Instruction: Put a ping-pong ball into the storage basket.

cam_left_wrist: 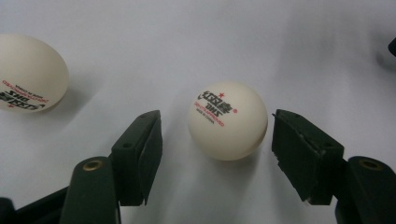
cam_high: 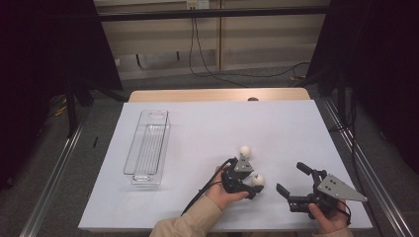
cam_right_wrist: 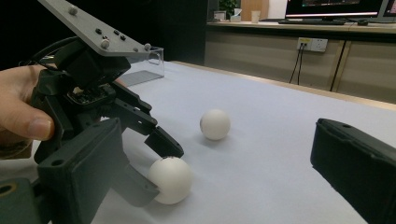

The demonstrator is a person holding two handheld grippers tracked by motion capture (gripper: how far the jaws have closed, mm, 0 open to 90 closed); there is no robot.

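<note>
Jaws of your left gripper (cam_left_wrist: pixel 217 154) stand open around a light, slippery table-tennis ball (cam_left_wrist: pixel 228 120) on the white table (cam_high: pixel 207 128); pinch across its widest middle. Your right gripper (cam_high: pixel 292 180) waits open beside.

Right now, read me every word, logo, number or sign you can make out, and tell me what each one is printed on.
"DHS", upside down with a red star above a black logo: on the ball between the left gripper jaws.
Small red lines under it: too small to read.
"DHS", with red small print: on the second ball at the frame's left edge; the small print is blurred.
Clear bin: no text.
</note>
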